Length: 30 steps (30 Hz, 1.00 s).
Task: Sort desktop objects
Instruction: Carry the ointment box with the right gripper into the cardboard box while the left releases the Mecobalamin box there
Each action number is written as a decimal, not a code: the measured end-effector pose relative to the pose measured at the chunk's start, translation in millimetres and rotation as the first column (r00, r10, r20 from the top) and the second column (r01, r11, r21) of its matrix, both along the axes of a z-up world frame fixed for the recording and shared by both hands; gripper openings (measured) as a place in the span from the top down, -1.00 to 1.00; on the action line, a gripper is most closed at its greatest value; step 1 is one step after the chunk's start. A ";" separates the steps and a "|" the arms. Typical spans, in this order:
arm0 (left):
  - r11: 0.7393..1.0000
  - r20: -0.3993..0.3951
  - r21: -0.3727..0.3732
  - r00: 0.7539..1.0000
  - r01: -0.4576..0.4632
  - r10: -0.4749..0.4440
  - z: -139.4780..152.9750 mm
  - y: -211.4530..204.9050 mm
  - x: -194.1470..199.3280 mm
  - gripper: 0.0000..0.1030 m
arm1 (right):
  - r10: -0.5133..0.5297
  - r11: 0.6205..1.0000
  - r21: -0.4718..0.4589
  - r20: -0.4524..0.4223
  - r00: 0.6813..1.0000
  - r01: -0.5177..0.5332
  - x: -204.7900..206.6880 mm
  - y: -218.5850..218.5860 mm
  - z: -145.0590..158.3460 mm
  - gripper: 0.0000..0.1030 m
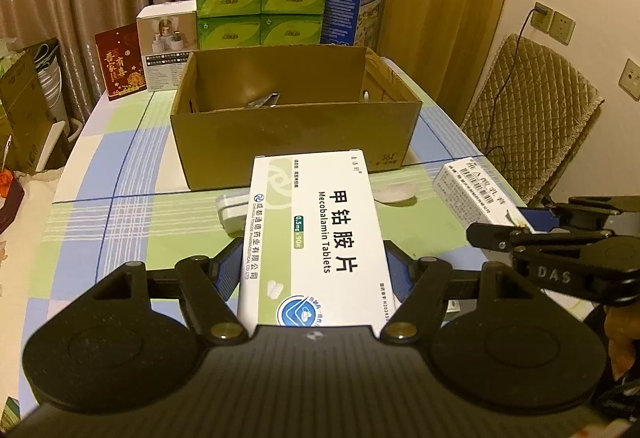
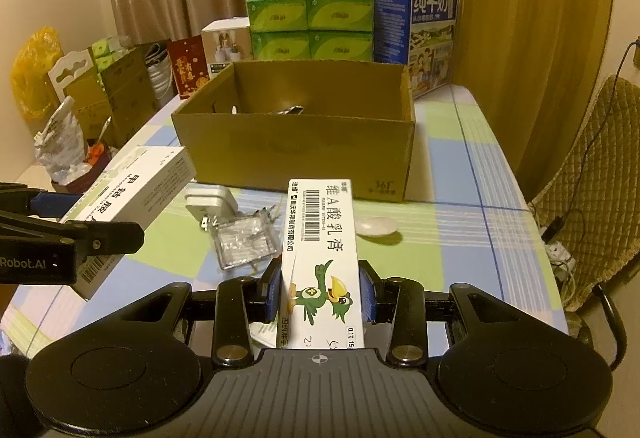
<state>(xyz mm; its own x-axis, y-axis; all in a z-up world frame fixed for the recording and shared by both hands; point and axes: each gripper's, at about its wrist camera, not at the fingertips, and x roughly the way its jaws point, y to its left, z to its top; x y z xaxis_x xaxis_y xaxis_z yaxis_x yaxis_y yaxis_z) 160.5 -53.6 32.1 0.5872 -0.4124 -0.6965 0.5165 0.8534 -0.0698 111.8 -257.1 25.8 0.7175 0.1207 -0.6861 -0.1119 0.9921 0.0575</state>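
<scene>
Cardboard box (image 1: 296, 142) sits open-topped in the middle of the checked tablecloth (image 1: 120, 166) in the left wrist view, plainly the place where loose things are meant to go, and something dark and metallic already lies on its floor, too shadowed to name. The left gripper (image 1: 314, 270) has its blue pads closed against the long sides of a Mecobalamin tablet box (image 1: 316, 234), held flat, lengthwise and clear of the cloth, its far end aimed at the carton's near wall; I judge that hold suits carrying it over the rim. This packet is white with pale green panels, black Chinese lettering and a blue round seal near the gripper. Behind it on the cloth lie a white plug adapter (image 1: 232, 210) and a small white dish (image 1: 394, 194). In the right wrist view the right gripper (image 2: 320, 290) pinches a narrower tretinoin cream box (image 2: 320, 258) by its sides, also raised and pointing at the same carton (image 2: 296, 154); it is white with a barcode, black characters and a green cartoon bird. Left of it a clear plastic case (image 2: 244, 238) rests against the adapter (image 2: 210, 204), the dish (image 2: 376, 226) lies to its right, and green tissue packs (image 2: 310, 26) and a milk carton case (image 2: 416, 26) stand behind the carton.
</scene>
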 end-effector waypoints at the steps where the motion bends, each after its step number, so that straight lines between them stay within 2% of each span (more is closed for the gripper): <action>1: 1.000 0.001 0.003 1.000 -0.002 0.002 0.5 0.3 2.7 -0.31 | 0.000 1.000 0.003 0.002 1.000 0.000 2.5 -1.2 1.3 0.31; 9: 1.000 0.026 0.029 1.000 -0.011 0.010 14.0 -1.5 52.5 -0.31 | 0.015 1.000 0.005 0.024 1.000 -0.015 53.3 -8.0 21.8 0.31; 12: 0.999 0.038 0.043 0.999 -0.011 0.010 19.3 -4.6 79.6 -0.31 | 0.024 1.000 0.010 0.026 0.999 -0.024 81.9 -10.0 28.5 0.31; 19: 1.000 0.039 0.023 0.999 -0.008 0.007 27.5 -22.8 151.3 -0.31 | 0.022 1.000 0.020 0.023 1.000 -0.022 155.8 -18.3 35.3 0.31; 25: 1.000 0.032 -0.003 0.999 0.014 -0.014 23.1 -55.8 208.1 -0.31 | 0.018 0.999 0.047 -0.010 1.000 -0.017 221.0 -28.0 27.7 0.31; 30: 0.999 0.016 -0.020 0.999 0.034 -0.034 7.7 -85.2 240.7 -0.31 | 0.000 0.998 0.070 -0.028 1.000 0.002 260.2 -38.1 16.5 0.31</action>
<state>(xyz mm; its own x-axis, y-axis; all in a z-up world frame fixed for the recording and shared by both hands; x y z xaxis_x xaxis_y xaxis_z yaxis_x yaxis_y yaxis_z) 401.2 -138.8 39.8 0.5831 -0.4462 -0.6789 0.5466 0.8337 -0.0785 372.0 -295.3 42.3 0.6986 0.1685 -0.6954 -0.1082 0.9856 0.1302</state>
